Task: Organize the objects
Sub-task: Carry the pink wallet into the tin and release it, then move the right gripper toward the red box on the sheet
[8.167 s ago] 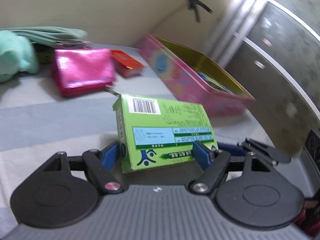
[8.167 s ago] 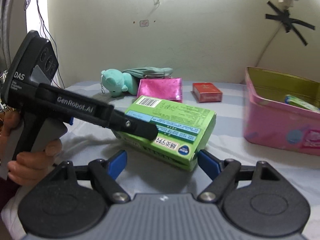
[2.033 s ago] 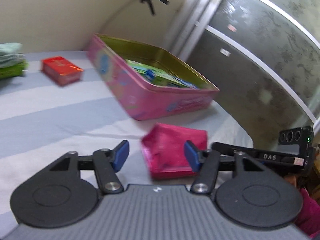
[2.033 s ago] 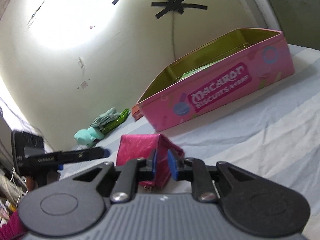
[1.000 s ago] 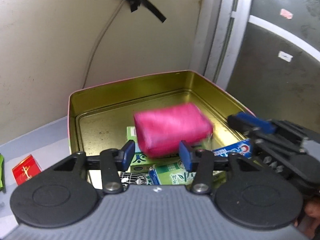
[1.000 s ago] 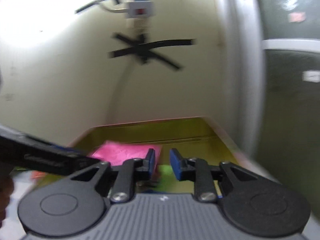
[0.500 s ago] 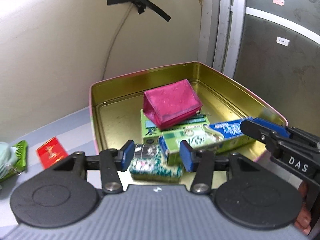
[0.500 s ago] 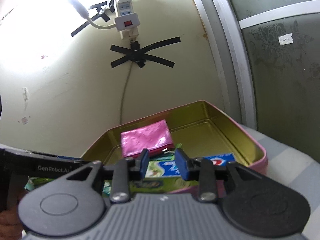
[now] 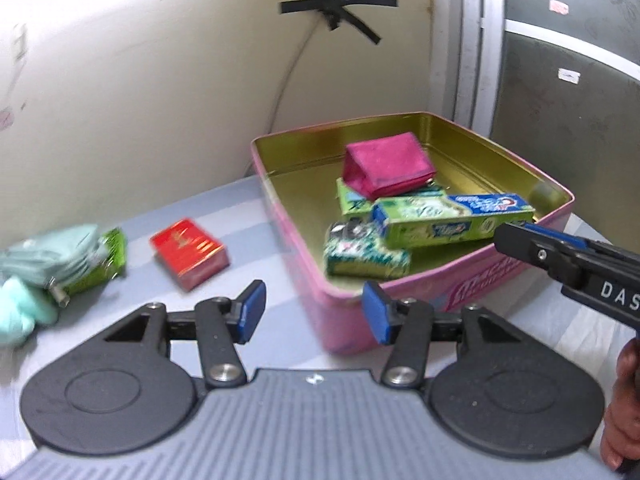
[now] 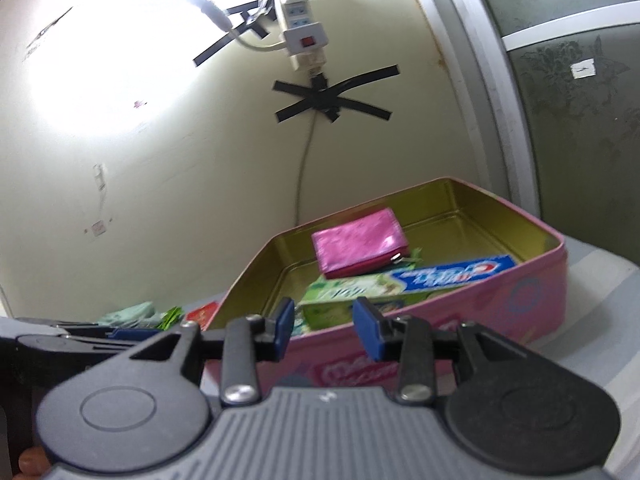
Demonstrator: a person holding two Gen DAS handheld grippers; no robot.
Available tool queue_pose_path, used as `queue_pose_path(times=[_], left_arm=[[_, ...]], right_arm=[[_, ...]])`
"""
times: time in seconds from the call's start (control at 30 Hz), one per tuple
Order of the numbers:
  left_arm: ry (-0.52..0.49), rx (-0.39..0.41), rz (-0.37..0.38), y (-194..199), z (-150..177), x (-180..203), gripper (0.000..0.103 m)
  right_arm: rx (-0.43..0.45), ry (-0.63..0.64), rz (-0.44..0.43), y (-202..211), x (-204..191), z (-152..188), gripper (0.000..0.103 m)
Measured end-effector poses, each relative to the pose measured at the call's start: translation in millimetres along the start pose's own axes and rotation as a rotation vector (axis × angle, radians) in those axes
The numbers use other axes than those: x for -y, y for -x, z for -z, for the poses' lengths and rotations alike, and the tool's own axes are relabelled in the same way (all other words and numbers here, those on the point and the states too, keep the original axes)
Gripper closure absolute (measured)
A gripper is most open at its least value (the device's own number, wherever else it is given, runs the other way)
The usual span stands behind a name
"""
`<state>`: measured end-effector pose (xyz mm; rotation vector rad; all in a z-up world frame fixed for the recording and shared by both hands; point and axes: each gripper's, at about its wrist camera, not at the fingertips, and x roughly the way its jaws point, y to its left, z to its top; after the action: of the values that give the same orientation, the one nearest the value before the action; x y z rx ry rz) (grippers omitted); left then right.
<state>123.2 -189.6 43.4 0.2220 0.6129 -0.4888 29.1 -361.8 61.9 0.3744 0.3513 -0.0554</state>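
- The tin [image 9: 440, 292] sits on the bedsheet [image 9: 256, 216], close to the wall [image 9: 160, 80] behind it and the door panel [image 9: 568, 80] to its right.
- In the tin: the pouch [image 9: 386, 170] lies on top of a flat box [image 9: 352, 202]; the toothpaste carton [image 9: 452, 220] lies in front of the pouch, across that box; a small packet [image 9: 366, 254] sits in the near corner, touching the carton.
- Left of the tin, apart from it, lies a card box [image 9: 188, 252].
- Further left lies a folded cloth [image 9: 52, 256] on a wrapper [image 9: 104, 264], with a plush toy [image 9: 20, 312] just in front.
- On the wall above the tin, a cable [image 10: 304, 160] runs up to a power strip [image 10: 302, 36].
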Motion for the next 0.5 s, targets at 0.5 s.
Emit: queue_pose_path(times=[0.5], left_arm=[[0.138, -0.059, -0.162, 6, 55, -87, 0.047]], right_arm=[[-0.107, 0.144, -0.092, -14, -85, 34, 0.065]])
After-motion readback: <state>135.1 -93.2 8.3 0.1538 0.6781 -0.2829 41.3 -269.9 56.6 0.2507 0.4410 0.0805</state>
